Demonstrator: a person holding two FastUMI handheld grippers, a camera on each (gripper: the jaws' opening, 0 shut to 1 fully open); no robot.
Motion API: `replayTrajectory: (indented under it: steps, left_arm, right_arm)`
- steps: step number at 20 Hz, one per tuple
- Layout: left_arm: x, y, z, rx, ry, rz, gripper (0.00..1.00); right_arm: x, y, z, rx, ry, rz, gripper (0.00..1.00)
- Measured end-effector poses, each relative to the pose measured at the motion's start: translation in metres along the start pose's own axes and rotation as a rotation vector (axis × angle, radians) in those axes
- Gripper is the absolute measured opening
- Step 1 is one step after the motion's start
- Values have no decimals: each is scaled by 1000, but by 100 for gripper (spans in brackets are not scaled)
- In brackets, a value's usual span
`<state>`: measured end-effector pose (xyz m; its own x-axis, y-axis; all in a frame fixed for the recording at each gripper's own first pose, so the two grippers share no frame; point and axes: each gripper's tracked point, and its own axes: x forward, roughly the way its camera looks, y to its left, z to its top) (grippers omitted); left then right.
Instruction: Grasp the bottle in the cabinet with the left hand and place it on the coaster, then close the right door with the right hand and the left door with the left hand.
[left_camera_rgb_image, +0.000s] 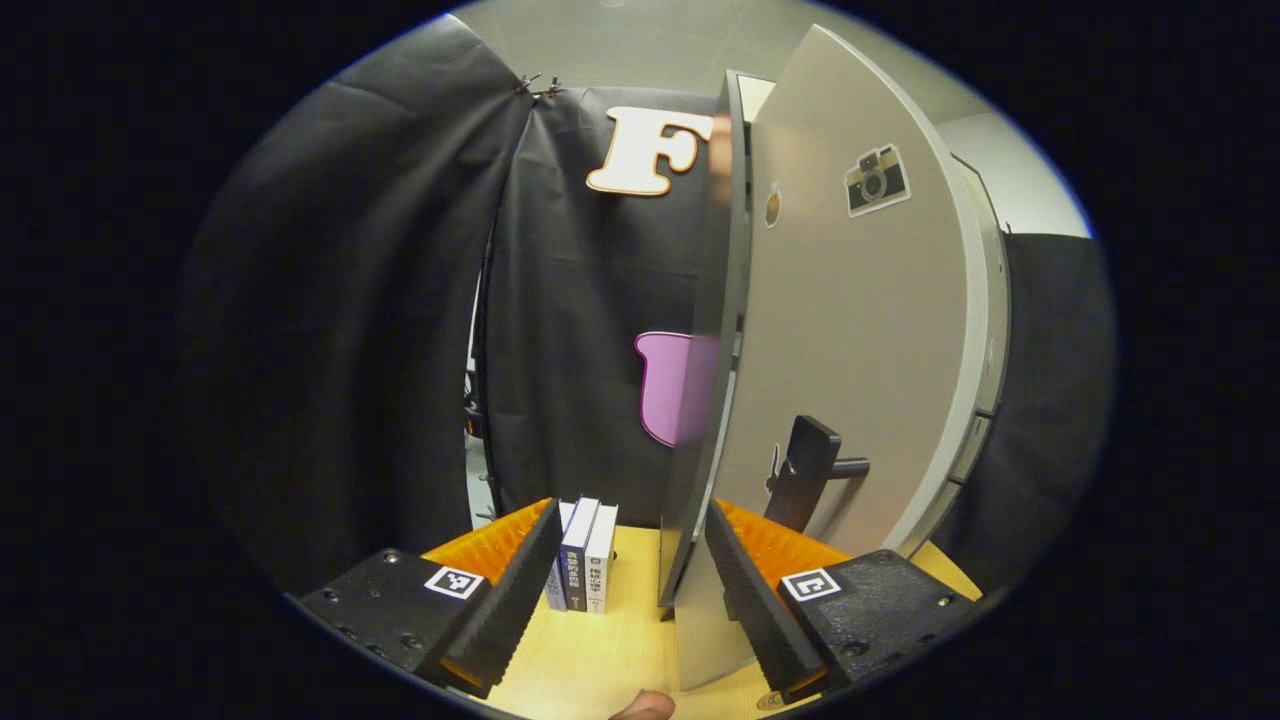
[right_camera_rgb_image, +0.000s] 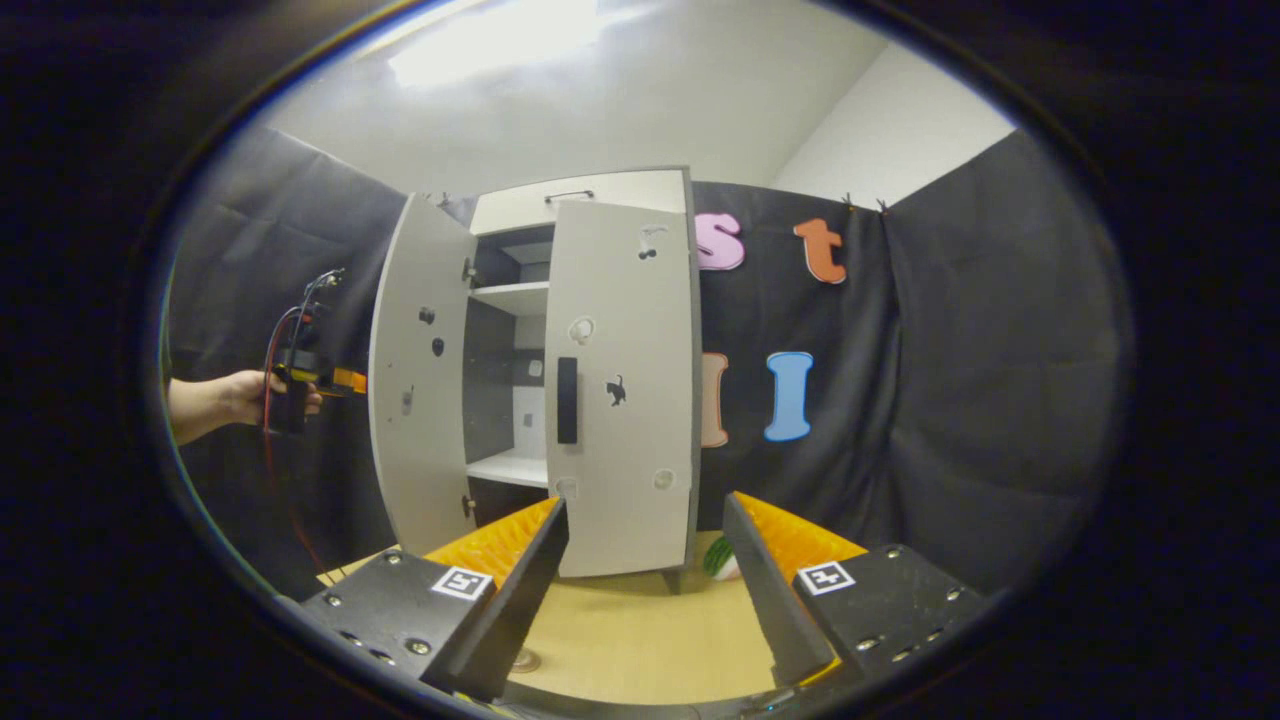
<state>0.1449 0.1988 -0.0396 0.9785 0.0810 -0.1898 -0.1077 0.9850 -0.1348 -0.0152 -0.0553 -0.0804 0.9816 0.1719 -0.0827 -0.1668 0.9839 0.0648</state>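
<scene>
My left gripper (left_camera_rgb_image: 635, 600) is open, and the free edge of the cabinet's left door (left_camera_rgb_image: 705, 400) stands just ahead between its fingers. That door's outer face carries a black handle (left_camera_rgb_image: 812, 470). In the right gripper view the left door (right_camera_rgb_image: 420, 390) swings wide open, and a hand holds the left gripper (right_camera_rgb_image: 335, 381) against its outer side. The right door (right_camera_rgb_image: 620, 390) with its black handle (right_camera_rgb_image: 567, 400) lies flat across the cabinet front. My right gripper (right_camera_rgb_image: 645, 580) is open, low over the table, with nothing between its fingers.
White shelves (right_camera_rgb_image: 510, 296) show through the gap between the doors. Three upright books (left_camera_rgb_image: 582, 555) stand on the wooden table (left_camera_rgb_image: 600, 660) left of the door. A green object (right_camera_rgb_image: 718, 558) lies by the cabinet's right foot.
</scene>
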Motion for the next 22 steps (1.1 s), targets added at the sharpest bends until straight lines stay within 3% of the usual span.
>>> replayTrajectory:
  steps: [7, 9, 15, 16, 22]
  left_arm:
    - [-2, -43, 2, 76, -54, -1, 92]
    - [-1, -53, -2, 70, -58, 0, 92]
    - [6, -73, -4, 71, -47, -16, 93]
    - [9, -70, -6, 84, -50, -3, 93]
    - [18, -72, -12, 59, -60, -23, 93]
  right_arm:
    - [-60, -10, -8, 43, -19, -12, 95]
    - [-72, -15, -6, 26, -36, -21, 92]
    - [-88, -24, 5, 25, -71, -91, 95]
    - [-91, -22, 7, 23, -82, -87, 92]
    - [-67, 2, 18, 6, -100, -51, 95]
